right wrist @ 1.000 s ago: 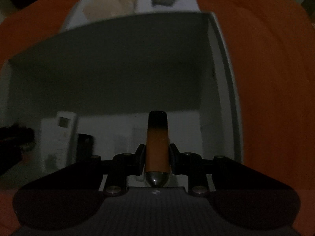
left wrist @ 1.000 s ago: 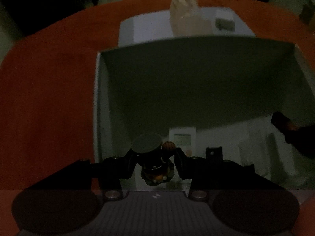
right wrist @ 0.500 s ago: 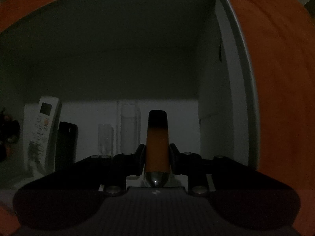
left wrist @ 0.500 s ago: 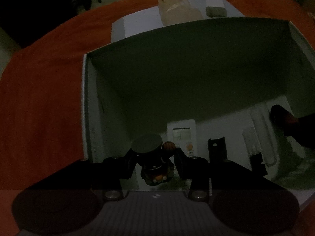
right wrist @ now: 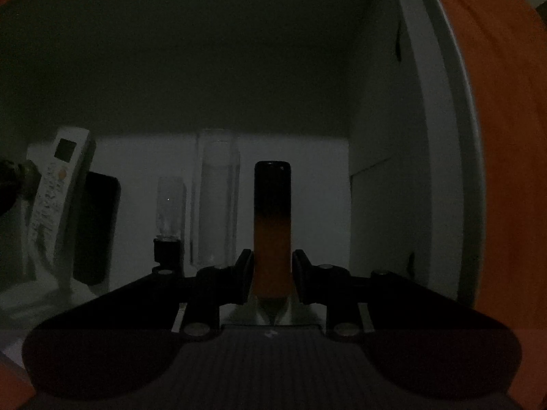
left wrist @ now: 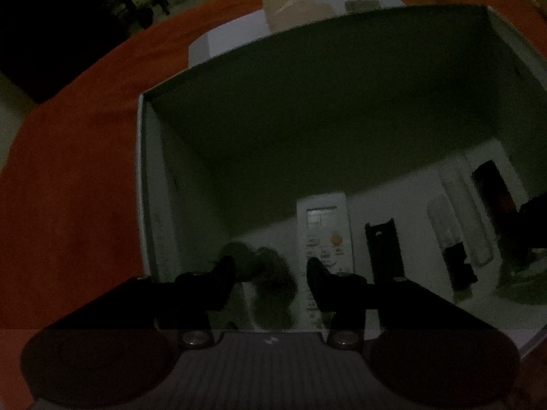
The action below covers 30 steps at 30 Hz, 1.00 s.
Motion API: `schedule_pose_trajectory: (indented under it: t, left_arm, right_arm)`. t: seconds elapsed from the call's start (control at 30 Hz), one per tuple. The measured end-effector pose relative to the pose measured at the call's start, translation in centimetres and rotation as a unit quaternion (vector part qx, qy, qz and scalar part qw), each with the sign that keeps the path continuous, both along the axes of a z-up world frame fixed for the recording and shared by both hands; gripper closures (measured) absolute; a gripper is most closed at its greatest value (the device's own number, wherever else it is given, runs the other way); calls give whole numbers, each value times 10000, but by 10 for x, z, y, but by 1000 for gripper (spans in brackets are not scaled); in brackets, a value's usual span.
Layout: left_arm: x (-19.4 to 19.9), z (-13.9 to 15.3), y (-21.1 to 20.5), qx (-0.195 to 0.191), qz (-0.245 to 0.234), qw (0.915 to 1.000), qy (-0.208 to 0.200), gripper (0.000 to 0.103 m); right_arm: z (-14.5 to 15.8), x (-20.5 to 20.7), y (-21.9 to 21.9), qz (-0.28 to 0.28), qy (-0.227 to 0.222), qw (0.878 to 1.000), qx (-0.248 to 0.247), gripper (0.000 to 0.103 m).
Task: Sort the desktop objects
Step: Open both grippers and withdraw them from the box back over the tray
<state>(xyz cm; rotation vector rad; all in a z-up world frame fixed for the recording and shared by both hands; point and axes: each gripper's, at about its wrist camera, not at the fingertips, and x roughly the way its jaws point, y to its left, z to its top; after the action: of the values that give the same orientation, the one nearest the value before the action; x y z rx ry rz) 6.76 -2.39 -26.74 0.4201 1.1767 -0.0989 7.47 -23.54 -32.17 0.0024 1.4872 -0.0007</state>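
The deep white box is seen on the orange-covered counter in a dim room, with a white remote and dark items already on its floor. The left hand-held gripper has just been opening, its pads clear of the dark figurine between them, so it should be lifted straight out. The right hand-held gripper is clamped on the orange-black tube, best lowered upright beside the clear tubes before release.
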Motion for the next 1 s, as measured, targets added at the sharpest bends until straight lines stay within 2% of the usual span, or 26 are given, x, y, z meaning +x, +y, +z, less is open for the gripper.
schedule_pose_trajectory:
  t: [0.07, 0.43, 0.63, 0.7, 0.8, 0.87, 0.97, 1.0]
  left_arm:
    - [0, 2, 2, 5, 32, 10000, -50, 53]
    - [2, 6, 8, -46, 53, 9999, -99, 47]
    - [11, 22, 14, -320, 194, 9993, -79, 36]
    - [17, 30, 18, -486, 319, 9983, -31, 36]
    - [25, 45, 22, -699, 529, 9961, -50, 24]
    - [31, 55, 23, -795, 588, 9951, -59, 22]
    - [45, 76, 29, -1111, 789, 9906, -137, 22]
    - [50, 83, 32, -1195, 864, 9889, -193, 20]
  right_arm:
    - [3, 0, -1, 20, -37, 10000, -7, 75]
    - [19, -2, -5, 22, -77, 9999, 91, 71]
    - [51, 10, -11, -133, -140, 9987, 467, 65]
    - [68, 20, -13, -218, -161, 9976, 638, 57]
    - [93, 28, -21, -415, -245, 9940, 980, 45]
    - [108, 34, -25, -486, -363, 9919, 1120, 39]
    - [122, 40, -30, -515, -358, 9899, 1275, 20]
    - [124, 40, -31, -605, -364, 9886, 1329, 19]
